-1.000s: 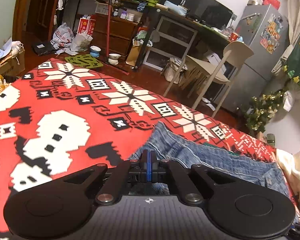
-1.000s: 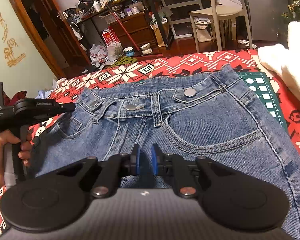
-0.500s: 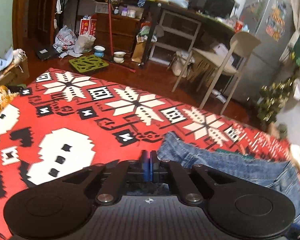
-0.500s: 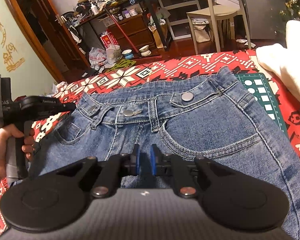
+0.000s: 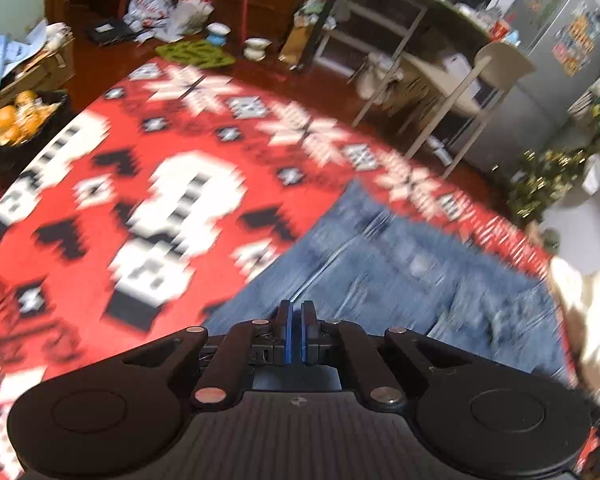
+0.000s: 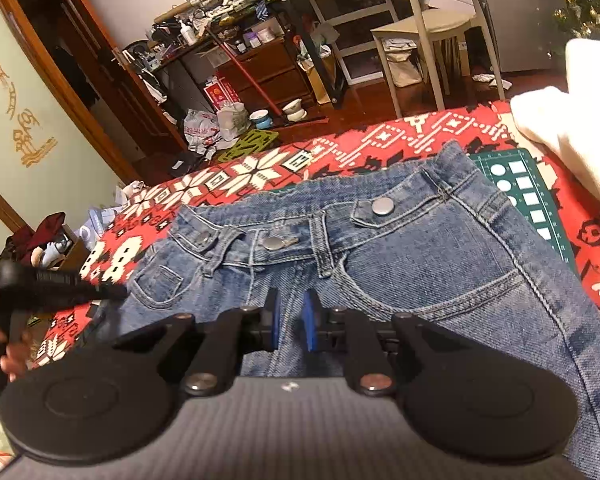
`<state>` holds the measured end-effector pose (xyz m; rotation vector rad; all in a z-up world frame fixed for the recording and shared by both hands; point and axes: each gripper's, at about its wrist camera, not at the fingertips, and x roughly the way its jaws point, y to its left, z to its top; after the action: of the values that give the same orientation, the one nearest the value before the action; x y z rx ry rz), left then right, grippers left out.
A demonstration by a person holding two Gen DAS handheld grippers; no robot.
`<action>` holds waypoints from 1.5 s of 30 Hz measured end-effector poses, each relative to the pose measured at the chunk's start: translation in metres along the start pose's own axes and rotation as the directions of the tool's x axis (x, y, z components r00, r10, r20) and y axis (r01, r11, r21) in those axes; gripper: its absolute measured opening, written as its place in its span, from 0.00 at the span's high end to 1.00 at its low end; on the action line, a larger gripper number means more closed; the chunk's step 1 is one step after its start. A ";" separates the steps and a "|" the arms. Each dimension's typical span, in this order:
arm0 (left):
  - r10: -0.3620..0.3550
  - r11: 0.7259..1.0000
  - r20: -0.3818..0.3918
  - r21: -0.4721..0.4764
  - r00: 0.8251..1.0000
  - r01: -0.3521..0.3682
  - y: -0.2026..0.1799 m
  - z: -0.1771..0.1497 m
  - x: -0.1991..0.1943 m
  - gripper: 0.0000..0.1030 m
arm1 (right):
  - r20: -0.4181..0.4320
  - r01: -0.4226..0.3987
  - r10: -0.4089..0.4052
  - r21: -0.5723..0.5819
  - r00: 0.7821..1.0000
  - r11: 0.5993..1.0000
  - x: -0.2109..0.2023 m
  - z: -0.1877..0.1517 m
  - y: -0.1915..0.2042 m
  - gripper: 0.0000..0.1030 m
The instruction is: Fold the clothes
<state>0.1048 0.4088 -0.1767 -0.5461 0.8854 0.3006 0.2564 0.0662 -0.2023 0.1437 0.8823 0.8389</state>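
Blue jeans (image 6: 440,264) lie flat and front-up on a red patterned blanket (image 6: 380,140), waistband toward the far edge. My right gripper (image 6: 292,320) hovers over the fly area, open by a narrow gap with denim showing through it. In the right wrist view my left gripper (image 6: 116,292) is a blurred black shape at the jeans' left side near the small pocket, held by a hand (image 6: 12,360). The left wrist view is motion-blurred: the left gripper (image 5: 296,330) has its blue pads almost together, with the jeans (image 5: 380,272) just ahead and below.
A white garment (image 6: 572,140) is piled at the right, beside a green cutting mat (image 6: 532,196) partly under the jeans. The blanket (image 5: 100,200) extends left. A crate of oranges (image 5: 16,120) stands off its left edge; a chair (image 6: 428,28) and cluttered shelves stand beyond.
The left gripper has swung fast, blurring its view, and now looks over more of the jeans. In the right view it sits lower at the jeans' left side. The right gripper shifted slightly.
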 end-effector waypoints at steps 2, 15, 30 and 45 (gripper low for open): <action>0.007 1.000 0.000 -0.022 1.000 -0.007 0.010 -0.009 -0.007 0.97 | 0.004 -0.003 0.003 -0.003 1.000 1.000 -0.002 0.000 0.000 0.85; 0.070 0.981 0.045 -0.183 0.997 -0.061 0.080 -0.049 -0.058 0.97 | -0.026 -0.005 0.006 0.044 1.000 0.999 -0.001 -0.009 -0.003 0.85; 0.128 0.981 0.051 -0.153 0.990 -0.119 0.092 -0.071 -0.084 0.97 | -0.076 -0.042 0.048 0.090 0.996 0.995 0.002 -0.022 -0.002 0.85; -0.021 1.000 -0.045 0.003 0.999 0.021 0.034 -0.101 -0.125 0.94 | -0.177 -0.149 0.129 -0.106 0.976 0.983 -0.033 -0.060 0.083 0.85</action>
<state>-0.0520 0.3767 -0.1399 -0.5605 0.9227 0.2682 0.1522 0.0864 -0.1848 0.0306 0.9870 1.0441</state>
